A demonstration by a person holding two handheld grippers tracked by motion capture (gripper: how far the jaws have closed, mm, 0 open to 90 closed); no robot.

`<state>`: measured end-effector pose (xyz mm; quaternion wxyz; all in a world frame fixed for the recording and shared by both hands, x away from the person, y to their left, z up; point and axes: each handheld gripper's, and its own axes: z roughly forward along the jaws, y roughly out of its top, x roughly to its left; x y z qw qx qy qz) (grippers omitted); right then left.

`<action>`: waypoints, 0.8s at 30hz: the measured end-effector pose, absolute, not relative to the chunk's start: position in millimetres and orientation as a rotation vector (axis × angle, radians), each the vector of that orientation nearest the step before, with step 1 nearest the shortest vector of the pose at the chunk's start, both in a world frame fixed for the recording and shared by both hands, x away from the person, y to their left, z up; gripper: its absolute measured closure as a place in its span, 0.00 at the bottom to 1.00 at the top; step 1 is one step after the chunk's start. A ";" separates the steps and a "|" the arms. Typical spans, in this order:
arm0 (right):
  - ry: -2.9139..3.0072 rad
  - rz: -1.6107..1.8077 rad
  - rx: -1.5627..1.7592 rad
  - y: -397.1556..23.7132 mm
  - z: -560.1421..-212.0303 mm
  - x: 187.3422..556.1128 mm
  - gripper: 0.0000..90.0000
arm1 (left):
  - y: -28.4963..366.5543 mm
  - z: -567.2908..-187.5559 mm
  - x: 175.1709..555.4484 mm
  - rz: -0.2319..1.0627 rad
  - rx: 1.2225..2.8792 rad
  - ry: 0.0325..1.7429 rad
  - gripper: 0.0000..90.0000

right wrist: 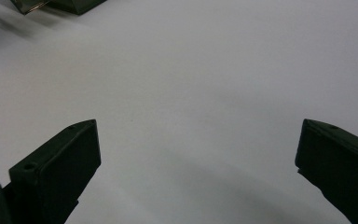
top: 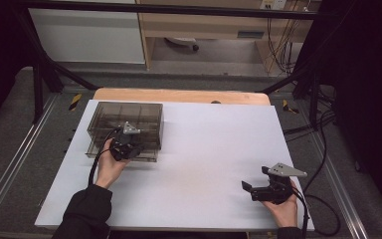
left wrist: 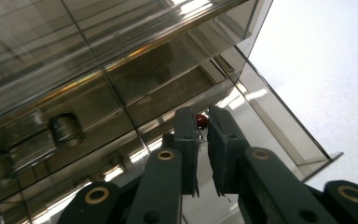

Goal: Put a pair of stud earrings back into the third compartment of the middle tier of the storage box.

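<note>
High view: left gripper [top: 135, 148], jaws pressed nearly together, at the smoked drawer box [top: 124, 119], left of centre; right gripper [top: 256, 178], jaws spread, lower right.

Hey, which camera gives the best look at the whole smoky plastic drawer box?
The high view: the drawer box shows whole, at the table's far left. The left gripper view shows its drawer fronts close up; the right gripper view catches one corner.

Red thing [left wrist: 202, 120] behind tongs, unidentifiable
</note>
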<state>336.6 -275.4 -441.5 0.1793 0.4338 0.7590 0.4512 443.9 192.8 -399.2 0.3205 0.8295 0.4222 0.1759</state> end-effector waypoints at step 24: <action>2.141 1.279 1.231 -275.2 -441.4 336.4 0.01 | 196.7 -391.8 437.0 0.459 2.143 1.089 0.76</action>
